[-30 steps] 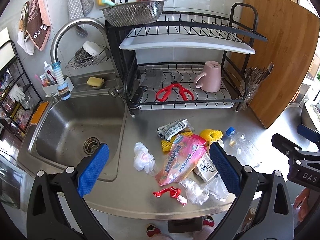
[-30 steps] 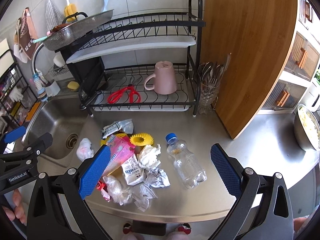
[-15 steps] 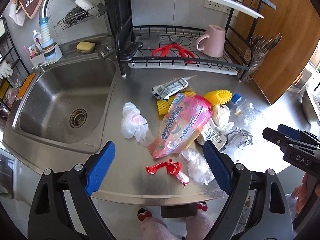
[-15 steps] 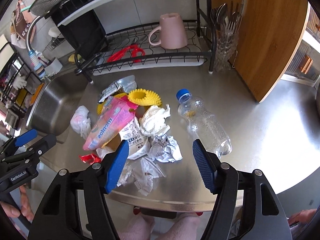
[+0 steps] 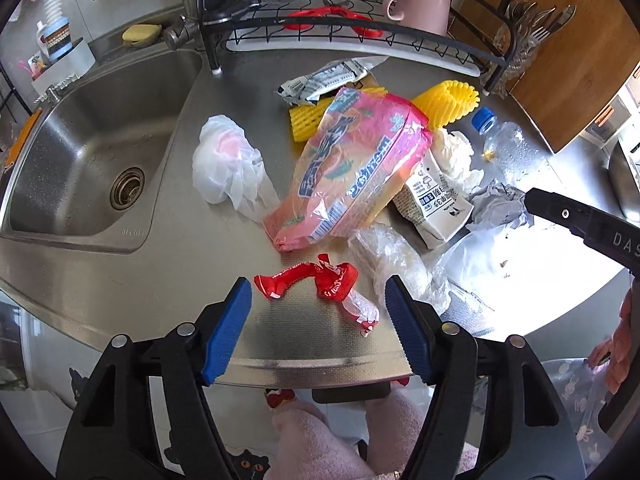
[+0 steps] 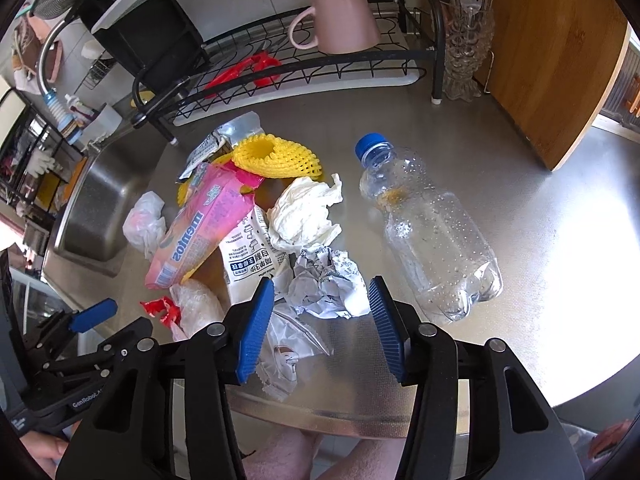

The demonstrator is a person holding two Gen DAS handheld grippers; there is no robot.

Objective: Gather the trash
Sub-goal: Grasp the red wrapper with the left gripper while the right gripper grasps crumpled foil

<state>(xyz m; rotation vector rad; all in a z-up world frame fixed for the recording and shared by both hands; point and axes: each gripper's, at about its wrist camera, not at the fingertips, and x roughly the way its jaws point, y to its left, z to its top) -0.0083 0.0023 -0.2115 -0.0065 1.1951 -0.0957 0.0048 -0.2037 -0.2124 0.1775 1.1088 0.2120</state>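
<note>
Between the left gripper's (image 5: 318, 300) spread jaws lies the red wrapper (image 5: 320, 280).

Pink printed wrapper (image 5: 352, 168), yellow mesh (image 6: 276, 156), red wrapper (image 5: 316, 280), clear bottle (image 6: 432, 232) (blue cap)

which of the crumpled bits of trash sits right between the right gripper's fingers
The grey-white crumpled paper ball with printed text. The cleaner white tissue wad lies farther back, and the red wrapper is off to the left by the left gripper.
</note>
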